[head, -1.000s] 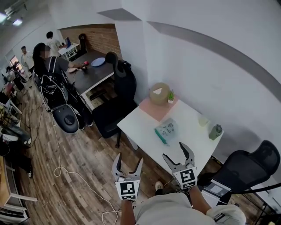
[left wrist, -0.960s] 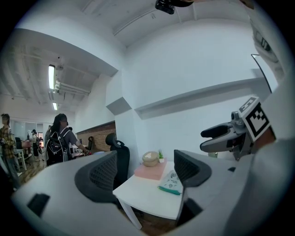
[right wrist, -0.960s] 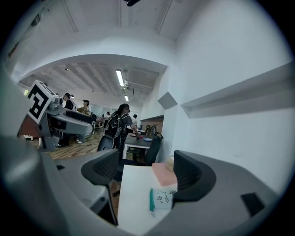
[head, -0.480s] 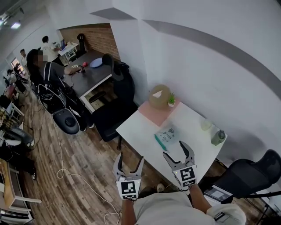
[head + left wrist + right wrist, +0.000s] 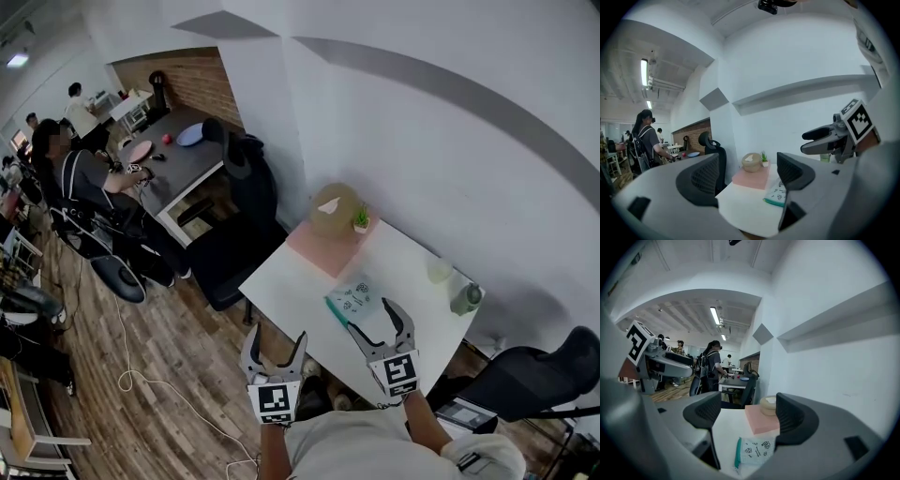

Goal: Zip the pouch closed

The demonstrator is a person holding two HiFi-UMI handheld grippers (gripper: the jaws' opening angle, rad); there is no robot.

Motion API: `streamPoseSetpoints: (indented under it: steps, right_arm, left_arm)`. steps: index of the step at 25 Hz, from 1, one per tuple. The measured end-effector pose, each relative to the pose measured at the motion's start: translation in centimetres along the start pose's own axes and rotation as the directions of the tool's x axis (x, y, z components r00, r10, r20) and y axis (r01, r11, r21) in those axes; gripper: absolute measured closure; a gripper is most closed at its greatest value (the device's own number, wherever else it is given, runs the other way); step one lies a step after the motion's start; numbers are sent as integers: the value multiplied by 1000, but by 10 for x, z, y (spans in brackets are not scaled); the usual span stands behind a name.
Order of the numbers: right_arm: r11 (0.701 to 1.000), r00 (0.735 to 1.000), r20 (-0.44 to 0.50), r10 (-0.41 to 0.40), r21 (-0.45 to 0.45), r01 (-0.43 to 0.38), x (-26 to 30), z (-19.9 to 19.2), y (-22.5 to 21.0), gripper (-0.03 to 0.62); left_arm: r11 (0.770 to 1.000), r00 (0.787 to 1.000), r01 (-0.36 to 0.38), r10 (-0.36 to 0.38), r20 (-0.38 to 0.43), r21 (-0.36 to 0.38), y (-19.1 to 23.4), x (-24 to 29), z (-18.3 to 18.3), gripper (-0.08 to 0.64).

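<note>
The pouch (image 5: 354, 300), pale with small dark doodles and a teal zipper edge, lies flat near the front edge of the white worktop (image 5: 291, 274). Its print is too small to read and may be only drawings. The right claw (image 5: 375, 323) hovers just before it, spread and empty. The left claw (image 5: 275, 345), also spread and empty, hangs off the worktop's edge.

One white table (image 5: 291, 281) stands here, bearing one pouch (image 5: 353, 298), one pink mat (image 5: 314, 246), one round box (image 5: 334, 208), one plant (image 5: 360, 220), one cup (image 5: 439, 270) and one bottle (image 5: 464, 298). Two black chairs sit beside it: a left chair (image 5: 246, 187) and a right chair (image 5: 548, 380). Two grippers are in view, the left gripper (image 5: 275, 336) and the right gripper (image 5: 373, 319). Far left there is one dark table (image 5: 178, 164), and I count three people (image 5: 80, 173).
</note>
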State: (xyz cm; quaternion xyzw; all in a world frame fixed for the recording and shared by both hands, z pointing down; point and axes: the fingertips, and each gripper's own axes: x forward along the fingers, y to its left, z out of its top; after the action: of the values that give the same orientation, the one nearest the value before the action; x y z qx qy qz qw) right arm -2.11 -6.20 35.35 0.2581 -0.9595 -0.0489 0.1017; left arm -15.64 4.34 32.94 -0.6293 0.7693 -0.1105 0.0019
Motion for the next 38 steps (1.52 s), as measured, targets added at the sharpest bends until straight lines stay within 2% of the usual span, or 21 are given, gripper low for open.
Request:
streamPoseSetpoints:
  steps: [7,14,17,22,29,33,38]
  right_arm:
    - [995,993,-71,-97,20,98,31,-19,-23,227]
    - [977,964,-179,-196,49,207,60,-53,-41,245]
    - [965,943,-230,-239,51,257,67,-68,-45,249]
    - [936,901,-298,-314,58,346,69,-78,-44,253]
    - [909,852,-387,-351,78,410,59,-114,-44,267]
    - [905,838,-429,-336,101,414,48,-137,-41,276]
    - [911,840,-450,-302,125,394,42,-159,-40,299]
  left_arm:
    - [992,992,123,-123,-7,-20,6,60,-15,187]
    - [957,956,288,-289,-44,-38,4,123,-49,187]
    - [933,931,358,-360,-63,-41,2,145,-61,189]
    - [872,867,487,-490,-90,-57,-8,166,-76,189]
    - [799,789,596,-601,-127,-74,-39,183,-102,189]
    - [777,762,625,-628,-160,-72,-58,182,-116,189]
    - [764,740,640,-641,-205,-78,-77,174,-137,190]
